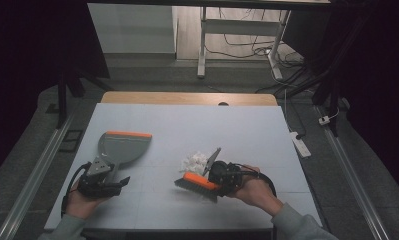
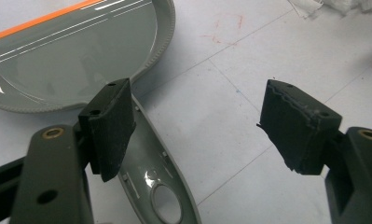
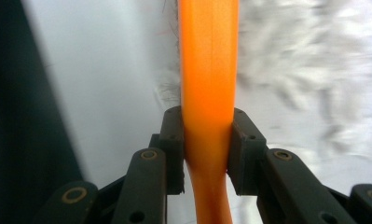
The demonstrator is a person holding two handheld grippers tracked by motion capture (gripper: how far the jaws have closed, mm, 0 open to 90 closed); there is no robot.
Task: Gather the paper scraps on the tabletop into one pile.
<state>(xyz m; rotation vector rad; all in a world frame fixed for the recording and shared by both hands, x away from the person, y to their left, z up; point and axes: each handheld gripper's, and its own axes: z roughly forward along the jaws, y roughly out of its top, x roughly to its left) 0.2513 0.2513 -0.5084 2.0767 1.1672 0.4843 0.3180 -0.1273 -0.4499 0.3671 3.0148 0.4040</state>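
blur: paper scraps (image 3: 314,70) | cut off: dustpan (image 2: 72,56) top, brush (image 3: 208,70) handle

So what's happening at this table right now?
A person is sweeping up with two handheld grippers. The right gripper is shut on the orange brush, beside a heap of white scraps. The left gripper is open beside the grey dustpan, its handle not gripped. No scraps are in the pan yet.

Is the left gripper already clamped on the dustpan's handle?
No: in the left gripper view the left gripper stands wide open, its pads apart, with the dustpan handle lying beside one pad, ungripped.
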